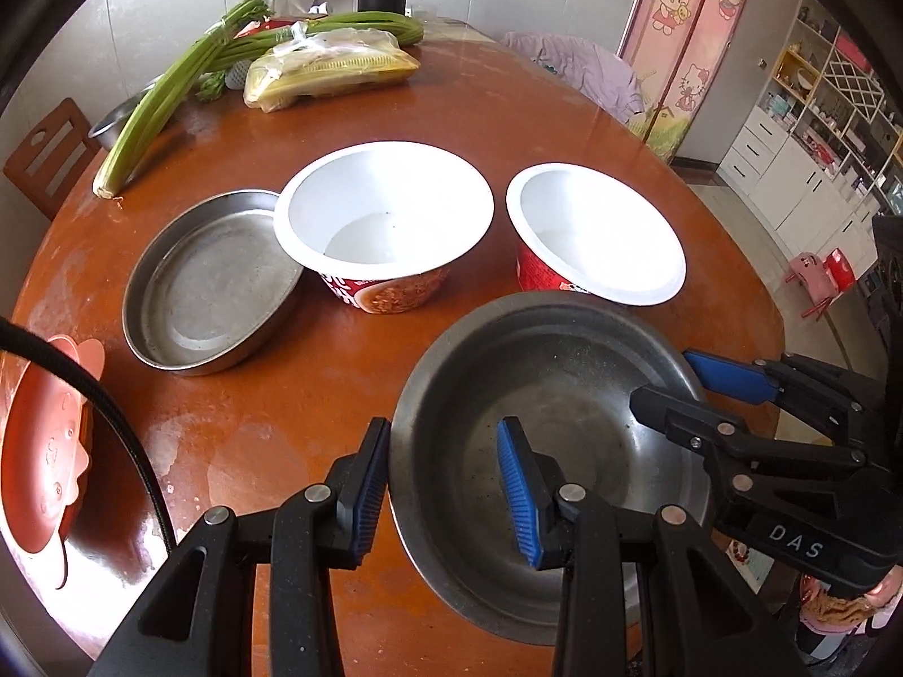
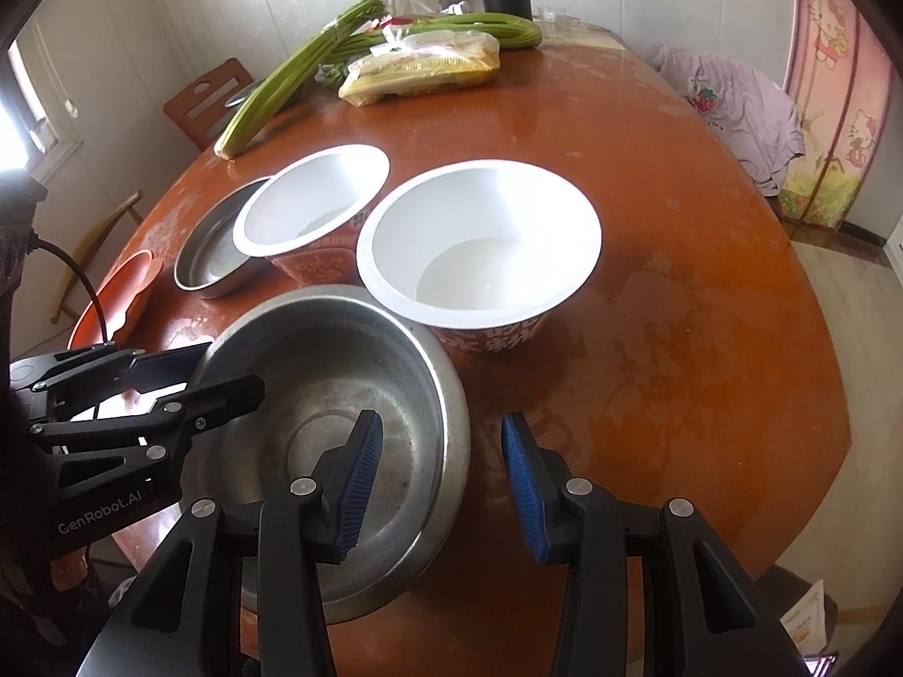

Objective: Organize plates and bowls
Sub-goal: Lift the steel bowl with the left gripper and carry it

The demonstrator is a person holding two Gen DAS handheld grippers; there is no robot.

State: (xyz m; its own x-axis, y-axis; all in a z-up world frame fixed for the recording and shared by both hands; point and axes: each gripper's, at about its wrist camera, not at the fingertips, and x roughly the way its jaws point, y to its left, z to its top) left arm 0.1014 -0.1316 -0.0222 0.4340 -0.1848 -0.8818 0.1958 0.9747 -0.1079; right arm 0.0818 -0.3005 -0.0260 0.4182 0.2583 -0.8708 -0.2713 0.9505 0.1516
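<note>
Steel bowl (image 1: 542, 451) straddled at opposite rims by left gripper (image 1: 446, 485) and right gripper (image 2: 446, 485), jaws part-open, grip not discernible, two paper bowls (image 1: 389, 214) set beyond on table (image 1: 254, 423)

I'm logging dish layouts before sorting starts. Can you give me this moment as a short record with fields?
surface: round wooden table
nearest dish: steel bowl
left gripper: open, straddling the steel bowl's near rim
right gripper: open, straddling its opposite rim
paper bowls: two, white inside, empty
steel pan: touching one paper bowl
table edge: orange plate
</note>
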